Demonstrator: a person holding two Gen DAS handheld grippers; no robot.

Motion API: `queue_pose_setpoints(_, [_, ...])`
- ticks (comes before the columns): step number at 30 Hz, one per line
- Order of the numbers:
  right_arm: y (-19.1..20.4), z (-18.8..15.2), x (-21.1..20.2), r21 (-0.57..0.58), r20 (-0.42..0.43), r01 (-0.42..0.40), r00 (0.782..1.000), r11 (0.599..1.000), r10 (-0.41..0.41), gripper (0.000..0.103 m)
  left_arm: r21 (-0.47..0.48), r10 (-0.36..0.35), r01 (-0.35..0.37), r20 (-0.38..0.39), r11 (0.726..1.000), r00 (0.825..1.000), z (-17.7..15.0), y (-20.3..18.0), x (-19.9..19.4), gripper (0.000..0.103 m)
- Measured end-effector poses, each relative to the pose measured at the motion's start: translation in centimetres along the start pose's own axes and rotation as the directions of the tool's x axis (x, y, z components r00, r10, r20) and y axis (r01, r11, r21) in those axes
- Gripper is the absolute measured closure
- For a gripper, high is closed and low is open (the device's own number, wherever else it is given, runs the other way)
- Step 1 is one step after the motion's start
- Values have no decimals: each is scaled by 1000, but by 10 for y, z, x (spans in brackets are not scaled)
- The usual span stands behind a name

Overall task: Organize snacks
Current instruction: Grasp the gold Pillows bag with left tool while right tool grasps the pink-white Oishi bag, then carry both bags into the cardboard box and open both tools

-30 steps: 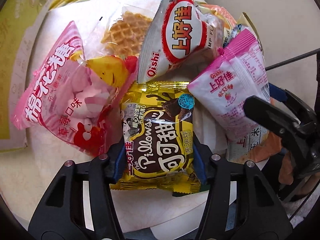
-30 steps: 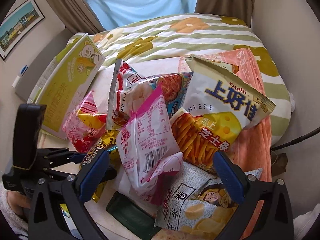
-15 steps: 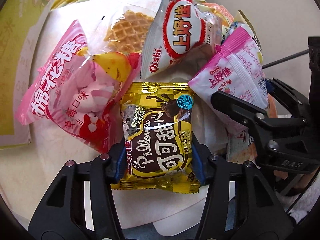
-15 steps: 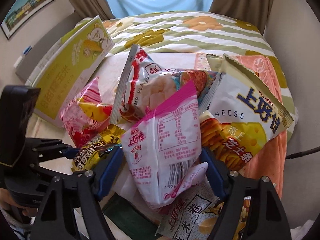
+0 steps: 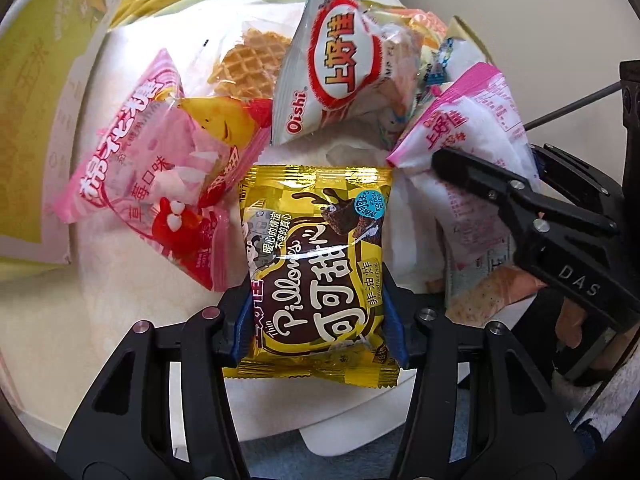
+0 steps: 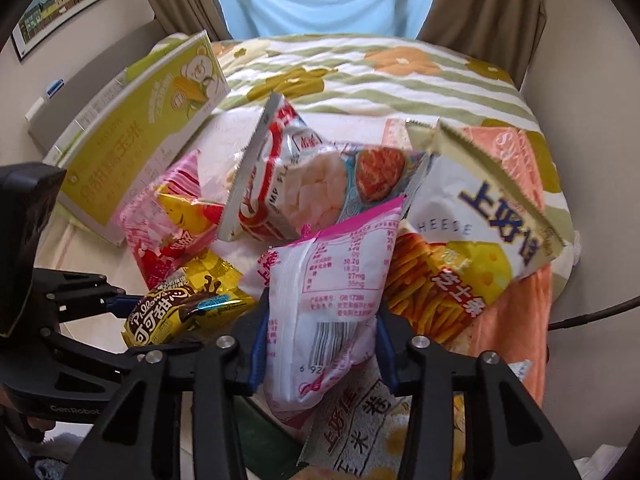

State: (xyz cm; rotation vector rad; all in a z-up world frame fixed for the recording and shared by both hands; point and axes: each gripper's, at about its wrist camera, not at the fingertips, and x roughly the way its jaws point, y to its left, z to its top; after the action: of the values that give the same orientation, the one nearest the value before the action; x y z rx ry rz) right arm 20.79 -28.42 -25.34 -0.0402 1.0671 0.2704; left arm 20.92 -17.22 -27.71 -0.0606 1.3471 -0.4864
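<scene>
Left wrist view: your left gripper (image 5: 316, 320) has its fingers clamped on the yellow foil chocolate snack packet (image 5: 316, 264); the packet's long axis points forward, away from you.
Right wrist view: your right gripper (image 6: 320, 344) has its fingers closed on the pink-and-white plastic snack bag (image 6: 328, 300), just right of that packet, above the bed.

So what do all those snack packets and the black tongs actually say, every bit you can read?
"Oishi", "上好佳": white and red bag
"Pillows", "可可甜心": yellow packet, held by the left tongs
"棉花糖": pink marshmallow bag
"上好佳": pink and white packet, held by the right tongs
"CHEESE", "上好佳": cheese sticks bag
"DAS": right tongs' body
"GenRobot": left tongs' body
Nutrition figures, barcode digits: too small.
</scene>
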Motion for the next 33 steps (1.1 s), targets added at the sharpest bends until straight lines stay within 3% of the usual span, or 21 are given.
queue_pose_setpoints(11, [6,0,-55,37,106,10,994,999,-14,63,20,-16,14,120,1000,993,-20,-25,-53,55])
queue_pose_setpoints(20, [16,10,-99,18,192,15,981,1000,-19,63,52,-21,9,240,999,971,-18,-39,-105,55])
queue_pose_setpoints(27, [40,42,-124,-14,260,-5,966,1000,9,63,38,8,-23,346,999,938,0,-7,-155,55])
queue_pose_setpoints(33, [79,87,-120,-49,297,-37,954,998,50,63,-6,67,-70,403,998,913,22,58,-196,55])
